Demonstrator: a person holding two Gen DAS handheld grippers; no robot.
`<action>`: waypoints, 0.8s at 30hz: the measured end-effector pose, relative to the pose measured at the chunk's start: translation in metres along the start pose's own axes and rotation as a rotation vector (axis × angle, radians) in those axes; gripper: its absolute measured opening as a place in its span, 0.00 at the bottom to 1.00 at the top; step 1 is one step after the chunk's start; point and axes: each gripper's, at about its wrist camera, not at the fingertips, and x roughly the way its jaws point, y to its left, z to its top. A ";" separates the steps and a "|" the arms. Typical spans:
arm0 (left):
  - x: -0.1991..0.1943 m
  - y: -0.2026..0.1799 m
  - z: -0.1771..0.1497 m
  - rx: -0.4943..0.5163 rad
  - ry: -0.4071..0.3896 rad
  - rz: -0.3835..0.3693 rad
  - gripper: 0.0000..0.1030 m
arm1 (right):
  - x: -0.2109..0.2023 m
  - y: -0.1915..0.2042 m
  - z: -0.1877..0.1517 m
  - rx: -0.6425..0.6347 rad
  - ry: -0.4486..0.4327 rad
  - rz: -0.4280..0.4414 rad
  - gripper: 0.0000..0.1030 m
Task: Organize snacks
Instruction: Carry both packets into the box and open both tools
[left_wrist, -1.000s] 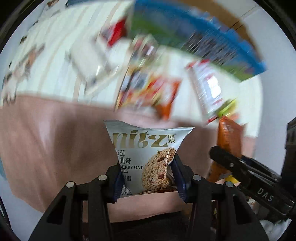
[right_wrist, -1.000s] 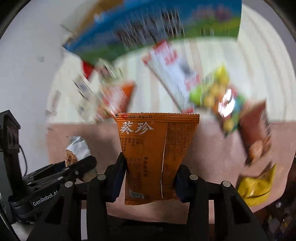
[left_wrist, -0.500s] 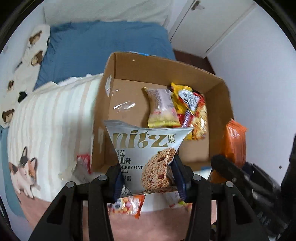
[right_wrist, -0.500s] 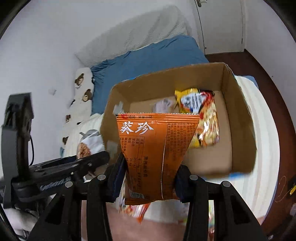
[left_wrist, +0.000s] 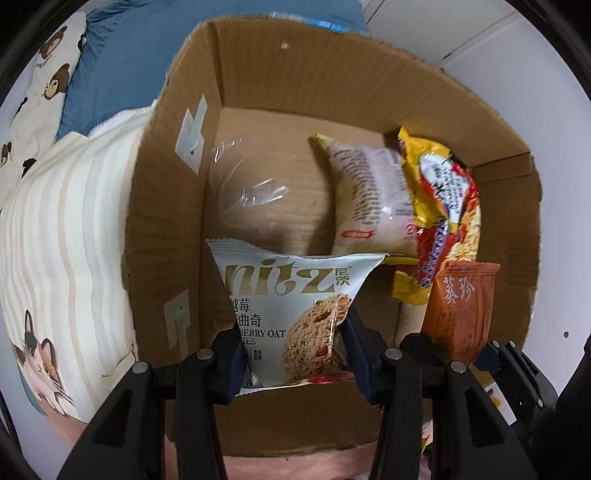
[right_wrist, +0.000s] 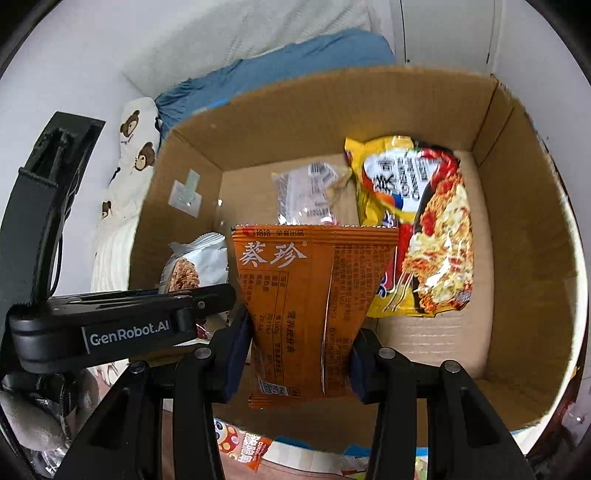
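Both claws (left_wrist: 291, 354) (right_wrist: 301, 354) now over cardboard box (left_wrist: 170, 206), each clamping a packet; noodle packet (right_wrist: 417, 229) inside.

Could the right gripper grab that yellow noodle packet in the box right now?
Probably not: the right gripper is already shut on the orange packet. The yellow noodle packet lies uncovered in the cardboard box.
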 end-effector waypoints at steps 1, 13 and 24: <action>0.004 0.001 -0.002 0.002 0.011 -0.001 0.43 | 0.002 -0.001 0.000 0.001 0.007 0.004 0.47; 0.008 -0.001 -0.018 0.019 0.031 -0.019 0.70 | 0.026 -0.011 -0.001 -0.006 0.137 -0.037 0.95; -0.041 -0.003 -0.048 0.049 -0.132 0.067 0.74 | -0.013 -0.036 -0.011 0.040 0.041 -0.073 0.95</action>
